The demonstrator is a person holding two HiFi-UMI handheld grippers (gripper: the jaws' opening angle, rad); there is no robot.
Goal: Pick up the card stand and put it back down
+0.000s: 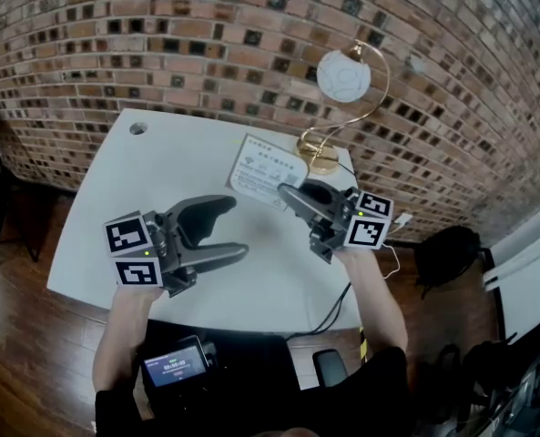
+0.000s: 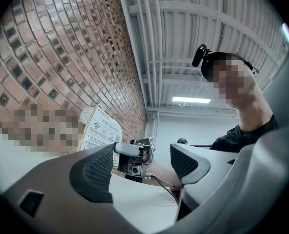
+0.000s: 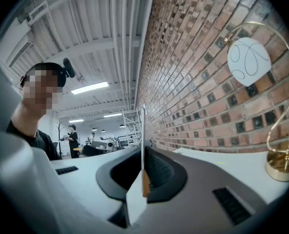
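The card stand is at the back of the table, before the brick wall, its right edge between the right gripper's jaws. The lamp stands just to its right. The left gripper is over the table's middle, left of both.

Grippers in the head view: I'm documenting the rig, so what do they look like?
The left gripper and right gripper match: dark grey curved tongs with textured black pads, each carrying a white cube of black square markers. The person wears a black top.
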